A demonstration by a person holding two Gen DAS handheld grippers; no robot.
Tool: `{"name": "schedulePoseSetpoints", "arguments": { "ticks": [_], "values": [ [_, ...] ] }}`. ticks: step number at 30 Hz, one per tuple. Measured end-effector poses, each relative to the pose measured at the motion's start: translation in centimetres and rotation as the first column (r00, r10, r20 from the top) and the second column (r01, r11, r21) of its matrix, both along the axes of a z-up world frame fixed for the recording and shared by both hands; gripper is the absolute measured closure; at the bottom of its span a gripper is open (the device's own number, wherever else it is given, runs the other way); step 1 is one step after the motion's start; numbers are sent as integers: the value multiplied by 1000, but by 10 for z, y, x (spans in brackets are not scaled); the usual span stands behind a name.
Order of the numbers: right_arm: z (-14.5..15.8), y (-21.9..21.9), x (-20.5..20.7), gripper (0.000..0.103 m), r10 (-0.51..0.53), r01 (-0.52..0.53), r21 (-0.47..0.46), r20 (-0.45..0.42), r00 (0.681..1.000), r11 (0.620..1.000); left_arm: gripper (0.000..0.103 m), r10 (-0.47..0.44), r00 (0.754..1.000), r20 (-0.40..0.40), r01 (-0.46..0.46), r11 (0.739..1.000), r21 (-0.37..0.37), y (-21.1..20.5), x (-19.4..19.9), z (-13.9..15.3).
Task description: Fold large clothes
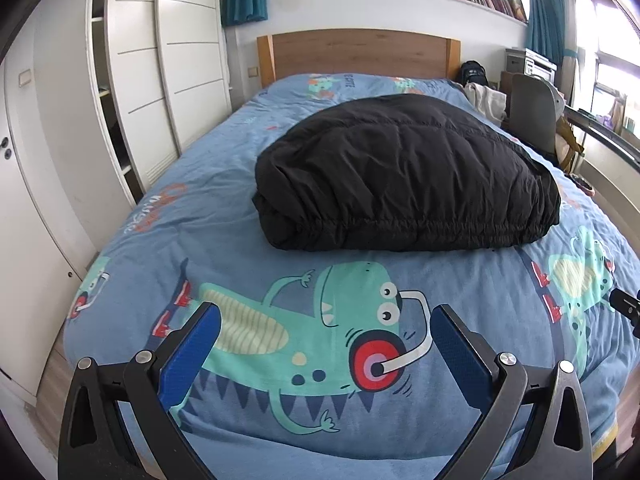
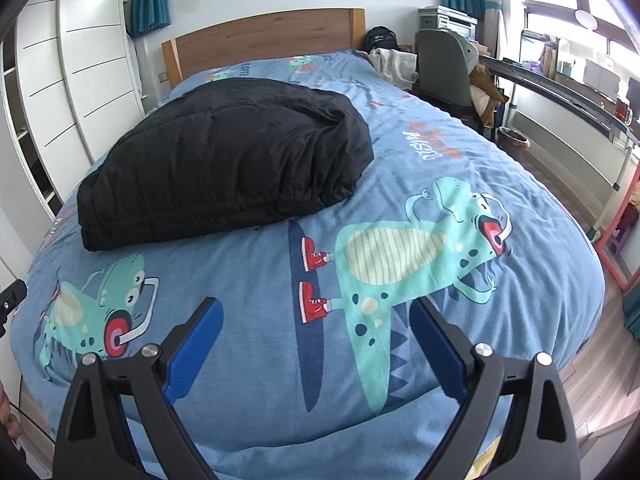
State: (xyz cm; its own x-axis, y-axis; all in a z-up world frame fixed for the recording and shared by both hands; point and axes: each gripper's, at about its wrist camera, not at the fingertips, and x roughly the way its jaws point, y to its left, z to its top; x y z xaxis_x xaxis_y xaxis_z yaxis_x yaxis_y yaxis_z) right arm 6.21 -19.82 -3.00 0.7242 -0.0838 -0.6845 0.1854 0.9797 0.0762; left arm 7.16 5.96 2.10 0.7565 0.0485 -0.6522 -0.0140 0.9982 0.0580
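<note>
A black puffy jacket (image 1: 404, 172) lies folded in a thick bundle in the middle of the bed (image 1: 224, 216). Its elastic hem faces me. It also shows in the right wrist view (image 2: 224, 156), to the left. My left gripper (image 1: 326, 316) is open and empty, held above the foot of the bed, well short of the jacket. My right gripper (image 2: 316, 312) is open and empty too, above the bedcover to the right of the jacket. A bit of the right gripper (image 1: 626, 306) shows at the right edge of the left wrist view.
The bed has a blue dinosaur-print cover (image 2: 400, 248) and a wooden headboard (image 1: 356, 52). White wardrobes (image 1: 132, 80) stand to the left. A grey chair (image 2: 440, 68) and a long desk (image 2: 560, 88) stand to the right. Clothes (image 2: 394, 62) lie at the far right corner of the bed.
</note>
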Motion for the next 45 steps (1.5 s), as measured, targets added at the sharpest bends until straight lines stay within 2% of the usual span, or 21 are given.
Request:
{"name": "schedulePoseSetpoints", "arguments": {
  "ticks": [13, 45],
  "values": [
    [-13, 11, 16, 8, 4, -5, -42, -21, 1000, 999, 1, 6, 999, -42, -8, 999, -40, 12, 16, -20],
    [-9, 6, 14, 8, -12, 11, -73, -11, 1000, 997, 1, -6, 999, -50, 3, 999, -53, 20, 12, -22]
  ]
}}
